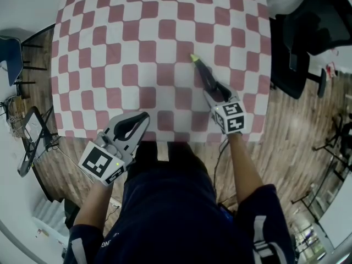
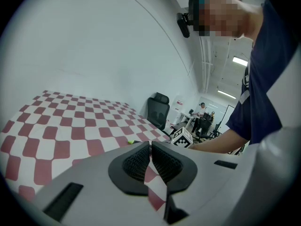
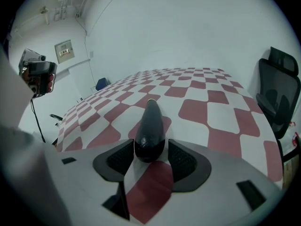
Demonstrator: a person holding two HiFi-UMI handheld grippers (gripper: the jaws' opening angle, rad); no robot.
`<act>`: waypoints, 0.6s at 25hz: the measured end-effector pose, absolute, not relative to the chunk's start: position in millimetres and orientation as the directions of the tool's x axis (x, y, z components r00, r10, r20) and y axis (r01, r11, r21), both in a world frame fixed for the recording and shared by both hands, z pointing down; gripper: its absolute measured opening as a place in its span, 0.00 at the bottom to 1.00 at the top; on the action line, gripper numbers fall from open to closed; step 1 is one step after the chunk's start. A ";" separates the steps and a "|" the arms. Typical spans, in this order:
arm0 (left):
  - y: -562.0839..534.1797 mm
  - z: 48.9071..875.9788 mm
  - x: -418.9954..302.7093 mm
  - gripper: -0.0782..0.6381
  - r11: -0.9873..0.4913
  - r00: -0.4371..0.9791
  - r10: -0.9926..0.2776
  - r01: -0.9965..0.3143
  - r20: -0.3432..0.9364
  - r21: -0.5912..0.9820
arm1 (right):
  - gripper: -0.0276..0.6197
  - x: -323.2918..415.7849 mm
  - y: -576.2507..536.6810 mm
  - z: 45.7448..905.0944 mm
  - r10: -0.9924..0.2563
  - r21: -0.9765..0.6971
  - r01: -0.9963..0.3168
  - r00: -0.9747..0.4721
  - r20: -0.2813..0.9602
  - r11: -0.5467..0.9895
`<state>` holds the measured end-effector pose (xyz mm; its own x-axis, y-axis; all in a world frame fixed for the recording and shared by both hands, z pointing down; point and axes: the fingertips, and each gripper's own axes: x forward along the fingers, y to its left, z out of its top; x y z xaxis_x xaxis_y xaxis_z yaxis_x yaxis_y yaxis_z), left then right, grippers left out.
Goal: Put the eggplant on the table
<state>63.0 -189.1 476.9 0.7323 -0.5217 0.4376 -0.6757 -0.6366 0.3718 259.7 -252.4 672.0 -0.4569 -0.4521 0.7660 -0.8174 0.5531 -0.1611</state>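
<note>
A dark purple eggplant [image 1: 203,71] with a green stem lies on the red-and-white checked table [image 1: 137,37], right of its middle. My right gripper [image 1: 212,87] reaches down over its blunt end. In the right gripper view the eggplant [image 3: 149,128] sits between the two pads; a thin gap shows at the right pad, so the right gripper [image 3: 150,145] is open around it. My left gripper [image 1: 146,115] hovers at the table's near edge, shut and empty. In the left gripper view the left gripper [image 2: 150,144] has its pads meeting.
A black office chair [image 1: 297,54] stands beyond the table's right edge. A blue chair [image 1: 11,56] and a folding stand [image 1: 33,139] are on the wooden floor at left. People sit at desks [image 2: 202,113] far off.
</note>
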 end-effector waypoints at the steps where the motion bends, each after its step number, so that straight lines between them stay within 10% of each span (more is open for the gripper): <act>1: -188.2 476.3 62.0 0.16 -0.638 0.734 -0.521 -0.674 0.436 0.371 | 0.40 259.0 -251.8 672.0 -0.452 -0.161 -0.818 -0.456 0.767 0.551; 15: -181.3 442.3 37.5 0.16 -0.690 0.760 -0.529 -0.644 0.377 0.331 | 0.45 256.3 -246.3 618.2 -0.550 -0.141 -0.864 -0.426 0.719 0.484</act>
<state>37.5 -181.3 442.3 0.7603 -0.5292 0.3766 -0.6440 -0.6899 0.3306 256.3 -246.3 618.2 -0.4255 -0.5499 0.7187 -0.8638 0.4836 -0.1414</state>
